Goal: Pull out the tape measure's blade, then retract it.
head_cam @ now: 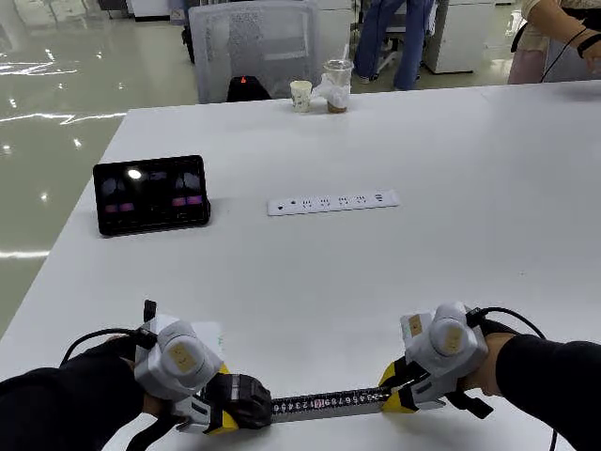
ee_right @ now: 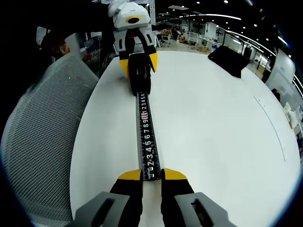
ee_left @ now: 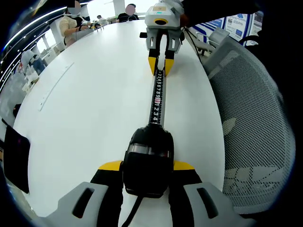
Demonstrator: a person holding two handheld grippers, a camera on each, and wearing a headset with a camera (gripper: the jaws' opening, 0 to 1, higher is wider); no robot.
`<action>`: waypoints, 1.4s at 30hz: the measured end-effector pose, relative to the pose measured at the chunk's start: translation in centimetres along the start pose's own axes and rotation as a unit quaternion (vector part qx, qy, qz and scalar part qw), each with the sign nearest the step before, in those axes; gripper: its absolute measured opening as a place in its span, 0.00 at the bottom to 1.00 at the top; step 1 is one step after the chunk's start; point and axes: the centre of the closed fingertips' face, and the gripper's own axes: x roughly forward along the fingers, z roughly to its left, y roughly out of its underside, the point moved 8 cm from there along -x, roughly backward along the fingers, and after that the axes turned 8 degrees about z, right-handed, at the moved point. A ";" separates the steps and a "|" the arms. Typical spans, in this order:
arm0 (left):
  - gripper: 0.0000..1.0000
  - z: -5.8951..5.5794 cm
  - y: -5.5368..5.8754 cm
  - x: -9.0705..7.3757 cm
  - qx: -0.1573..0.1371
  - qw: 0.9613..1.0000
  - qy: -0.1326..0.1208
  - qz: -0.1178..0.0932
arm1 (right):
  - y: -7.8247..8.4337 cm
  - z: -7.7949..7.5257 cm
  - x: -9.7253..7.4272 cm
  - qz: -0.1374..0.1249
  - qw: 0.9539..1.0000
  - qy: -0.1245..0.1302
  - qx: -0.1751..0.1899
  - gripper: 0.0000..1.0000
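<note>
At 7 o'clock on the white bench point(head_cam: 376, 272), fingers of the left gripper point(ee_left: 147, 166) pinch the black tape measure point(head_cam: 239, 399); at 5 o'clock, fingers of the right gripper point(ee_right: 151, 175) clamp the tip of its extended blade point(ee_right: 144, 127).

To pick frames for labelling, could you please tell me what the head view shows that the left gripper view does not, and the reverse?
The head view adds the paper cup and the plastic cup at the table's far edge. The left gripper view adds a mesh chair close beside the table edge nearest the blade. Both share the white table, the tape measure clamped in the left gripper, and its blade stretched out to the right gripper, which pinches its end.
</note>
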 end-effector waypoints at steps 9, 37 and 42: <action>0.31 0.0 0.0 0.1 -0.001 1.000 0.000 0.000 | 0.7 0.0 -0.3 0.001 1.000 0.002 0.003 0.11; 0.31 0.0 0.0 0.1 -0.003 1.000 -0.002 -0.001 | 2.3 -0.2 -1.2 0.008 1.000 -0.001 0.009 0.11; 0.31 0.0 0.1 0.1 -0.004 1.000 -0.002 -0.001 | 2.5 -0.2 -1.4 0.009 1.000 -0.001 0.008 0.11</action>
